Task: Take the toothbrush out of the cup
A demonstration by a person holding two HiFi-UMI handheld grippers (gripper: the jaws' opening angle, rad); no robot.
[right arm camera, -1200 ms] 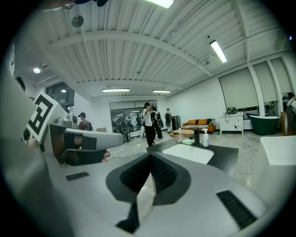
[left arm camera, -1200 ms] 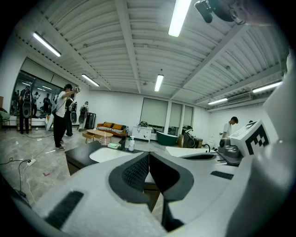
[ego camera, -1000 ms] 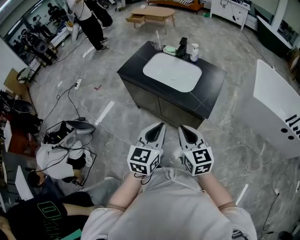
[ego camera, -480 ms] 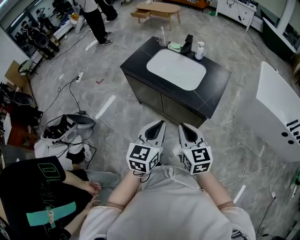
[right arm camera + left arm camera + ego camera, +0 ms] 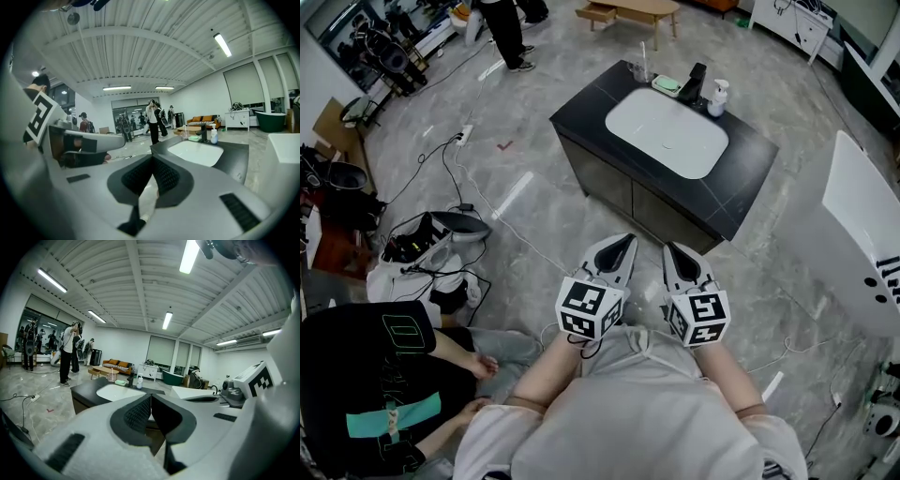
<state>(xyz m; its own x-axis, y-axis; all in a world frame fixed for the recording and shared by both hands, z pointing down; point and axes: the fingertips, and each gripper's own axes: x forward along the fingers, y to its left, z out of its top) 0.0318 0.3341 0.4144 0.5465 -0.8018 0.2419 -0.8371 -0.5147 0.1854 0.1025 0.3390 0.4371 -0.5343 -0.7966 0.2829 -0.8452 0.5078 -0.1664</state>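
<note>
Grey two-jaw left gripper (image 5: 622,242) and matching right gripper (image 5: 671,249): jaws pressed together on nothing, side by side just before the torso. Forearms tucked in, tips aimed toward black vanity counter (image 5: 581,114). Thin pale toothbrush (image 5: 643,54) upright in clear cup (image 5: 638,73) at counter's far left corner, beyond white sink basin (image 5: 667,131), well apart from both grippers.

Site: a large open hall fitted out as a test lab, not a home. You face a free-standing sink cabinet (image 5: 609,192) in the middle of the floor, with a white bathtub (image 5: 862,216) nearby. Loose cables (image 5: 442,178) trail over grey stone flooring. A sofa (image 5: 117,364) and a coffee table (image 5: 639,7) stand beyond. Strip lights (image 5: 166,320) hang on a ribbed ceiling, and a person (image 5: 68,350) stands by the mirrored wall.
</note>
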